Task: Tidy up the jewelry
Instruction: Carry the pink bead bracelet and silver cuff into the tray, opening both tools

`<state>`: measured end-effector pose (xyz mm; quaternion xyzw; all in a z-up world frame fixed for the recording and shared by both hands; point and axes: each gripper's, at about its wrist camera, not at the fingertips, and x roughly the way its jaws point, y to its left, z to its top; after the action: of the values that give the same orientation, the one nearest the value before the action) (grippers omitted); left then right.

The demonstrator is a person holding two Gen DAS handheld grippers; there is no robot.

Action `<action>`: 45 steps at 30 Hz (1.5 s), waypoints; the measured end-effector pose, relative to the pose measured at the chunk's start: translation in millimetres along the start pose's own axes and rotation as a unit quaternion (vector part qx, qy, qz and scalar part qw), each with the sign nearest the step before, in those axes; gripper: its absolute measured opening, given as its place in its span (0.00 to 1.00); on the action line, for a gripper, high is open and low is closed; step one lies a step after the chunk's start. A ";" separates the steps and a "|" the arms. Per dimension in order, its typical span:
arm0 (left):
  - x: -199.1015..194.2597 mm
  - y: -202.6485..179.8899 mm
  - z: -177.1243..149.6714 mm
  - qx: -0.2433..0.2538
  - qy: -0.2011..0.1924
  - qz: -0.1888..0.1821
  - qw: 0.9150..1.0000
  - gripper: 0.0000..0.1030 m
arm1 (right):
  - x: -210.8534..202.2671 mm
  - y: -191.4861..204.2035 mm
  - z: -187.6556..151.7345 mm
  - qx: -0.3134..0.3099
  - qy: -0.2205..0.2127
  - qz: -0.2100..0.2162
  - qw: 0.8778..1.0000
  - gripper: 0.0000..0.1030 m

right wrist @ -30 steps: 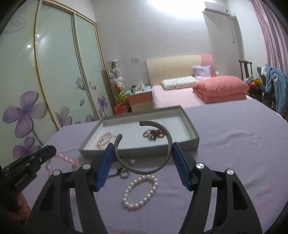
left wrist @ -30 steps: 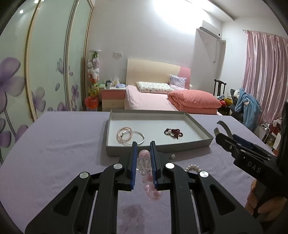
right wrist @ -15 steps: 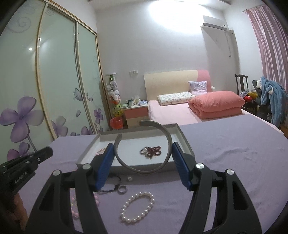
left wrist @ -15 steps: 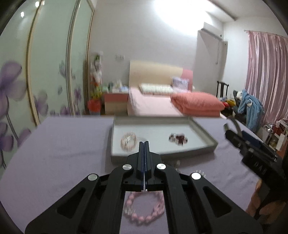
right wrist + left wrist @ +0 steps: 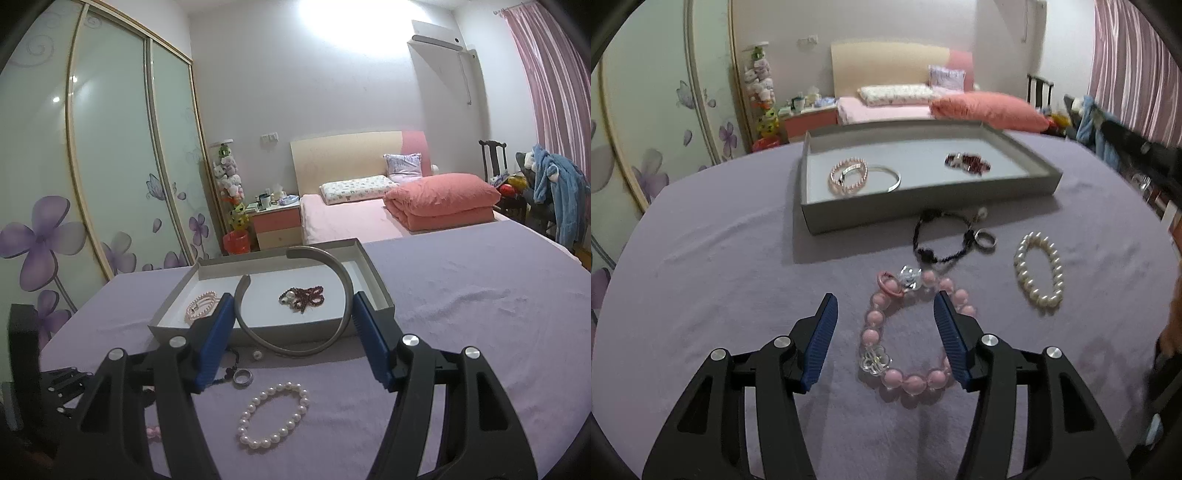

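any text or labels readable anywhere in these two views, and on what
None can be read.
The left gripper's black body at the left edge of the right wrist view shows raised marks, too dark and foreshortened to read.
The air conditioner on the wall shows no legible brand.
The grey tray carries no print.

The left tool (image 5: 884,308) points steeply down toward the table, its jaws are opening, and nothing is pressed between the blue pads (image 5: 820,339). The right tool (image 5: 293,314) points a little down, and its pads press both sides of a grey open bangle (image 5: 295,302).
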<state>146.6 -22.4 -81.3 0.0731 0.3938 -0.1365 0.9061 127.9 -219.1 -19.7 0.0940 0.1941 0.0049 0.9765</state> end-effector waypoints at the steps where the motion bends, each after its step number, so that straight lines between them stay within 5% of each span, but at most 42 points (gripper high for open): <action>1: 4.6 0.5 1.3 0.000 0.008 0.004 1.000 0.53 | 0.7 -0.6 0.1 0.002 0.002 0.001 1.000 0.61; 2: 8.9 1.3 1.1 -0.001 0.015 0.006 1.000 0.47 | 1.0 -0.6 -0.3 0.002 0.002 0.001 1.000 0.61; 3: 13.4 2.3 0.7 -0.003 0.024 0.005 1.000 0.30 | 0.9 -0.6 0.0 0.001 0.001 0.000 1.000 0.61; 6: 15.8 4.8 -0.1 -0.007 0.031 0.005 0.999 0.14 | 1.4 -0.1 -0.9 0.001 0.000 0.000 1.000 0.61; 12: 3.9 17.2 -5.0 -0.033 0.014 0.013 0.999 0.13 | -0.7 -0.6 -2.7 0.004 0.001 0.003 1.000 0.61; 19: -45.0 32.6 5.9 -0.087 -0.083 -0.007 0.993 0.13 | -4.6 -0.8 -1.3 0.006 -0.006 0.007 1.000 0.61; 45: -77.0 -3.9 75.4 -0.070 -0.228 0.018 0.971 0.13 | 9.2 20.4 25.7 -0.001 -0.073 -0.010 0.997 0.61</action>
<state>147.4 -29.6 26.3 -0.0170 0.1837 -0.1054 0.9772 146.7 -203.3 3.9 0.0911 0.1232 -0.0119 0.9881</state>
